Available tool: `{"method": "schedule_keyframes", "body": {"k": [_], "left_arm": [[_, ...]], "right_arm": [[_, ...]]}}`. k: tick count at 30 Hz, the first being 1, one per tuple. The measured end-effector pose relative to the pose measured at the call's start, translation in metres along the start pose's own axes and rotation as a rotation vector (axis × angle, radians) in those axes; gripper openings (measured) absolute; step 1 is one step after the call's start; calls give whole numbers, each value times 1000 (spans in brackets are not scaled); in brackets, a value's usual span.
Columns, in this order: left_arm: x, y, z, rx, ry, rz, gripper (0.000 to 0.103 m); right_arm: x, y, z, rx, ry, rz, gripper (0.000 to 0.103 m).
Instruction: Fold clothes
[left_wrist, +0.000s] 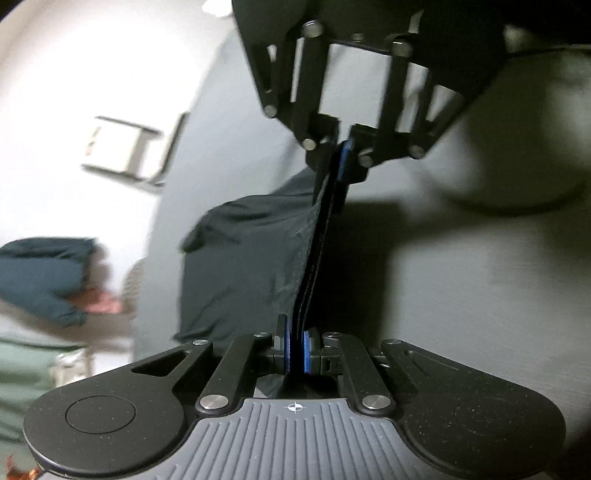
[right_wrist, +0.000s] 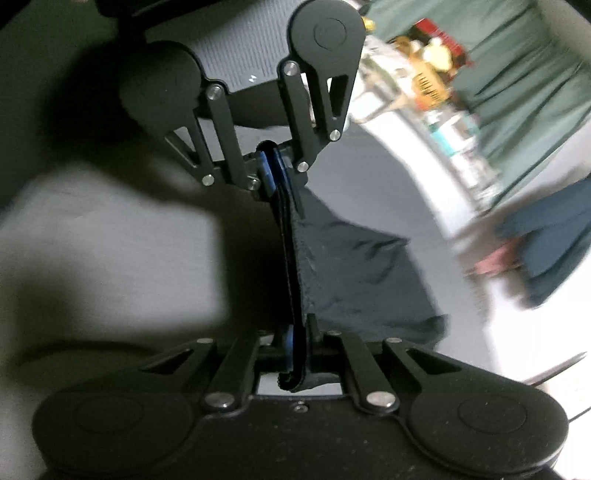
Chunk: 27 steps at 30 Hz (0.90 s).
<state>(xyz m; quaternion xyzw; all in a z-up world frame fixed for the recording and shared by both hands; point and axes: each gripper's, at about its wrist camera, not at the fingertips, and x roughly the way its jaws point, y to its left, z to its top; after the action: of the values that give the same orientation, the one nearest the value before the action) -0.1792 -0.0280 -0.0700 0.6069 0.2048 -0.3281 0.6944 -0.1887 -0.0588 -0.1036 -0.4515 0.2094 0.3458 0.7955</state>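
Note:
A dark garment (left_wrist: 240, 266) hangs by its thick hemmed edge (left_wrist: 317, 251), which is stretched taut between my two grippers, facing each other. In the left wrist view my left gripper (left_wrist: 295, 350) is shut on one end of that edge, and the right gripper (left_wrist: 341, 162) clamps the other end at the top. The right wrist view mirrors this: my right gripper (right_wrist: 297, 343) is shut on the edge, the left gripper (right_wrist: 273, 173) holds the far end, and the garment (right_wrist: 351, 273) drapes down to the right onto the grey table (right_wrist: 110, 240).
The grey table (left_wrist: 461, 277) lies under both grippers, with their shadows on it. Beyond its edge are a white floor, a metal stool frame (left_wrist: 125, 147), a person's dark blue sleeve (left_wrist: 44, 277), a green curtain (right_wrist: 517, 92) and a cluttered shelf (right_wrist: 424, 74).

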Motion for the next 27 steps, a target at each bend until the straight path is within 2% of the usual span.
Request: {"method": "schedule_keyframes", "body": {"k": [3,6,9,13,16,20,23,27], "left_arm": [[-17,-18,0,9,-9,-113,6],[-15,-17,-2,-6,-10,-157,7],[-7,13,-4,-56,-13,-168,7],[8,62,-8,-81,-30,-200,7],[33,105,-16,-135,-30,-245,7],[78,137,-25,-252,-12,-312,7],[115,147,-36,-304,16,-346,7],[144,143,-40,-329,34,-346,8]], "right_arm": [[-12,11,2,21,20,92,6],[-6,0,3,43,27,141,6],[-1,-36,7,131,18,206,6],[2,-84,8,159,-6,262,6],[17,-115,6,210,1,312,7],[54,-156,-1,307,28,387,7],[79,-165,-13,372,55,439,7],[107,-174,-27,481,66,466,8]]}}
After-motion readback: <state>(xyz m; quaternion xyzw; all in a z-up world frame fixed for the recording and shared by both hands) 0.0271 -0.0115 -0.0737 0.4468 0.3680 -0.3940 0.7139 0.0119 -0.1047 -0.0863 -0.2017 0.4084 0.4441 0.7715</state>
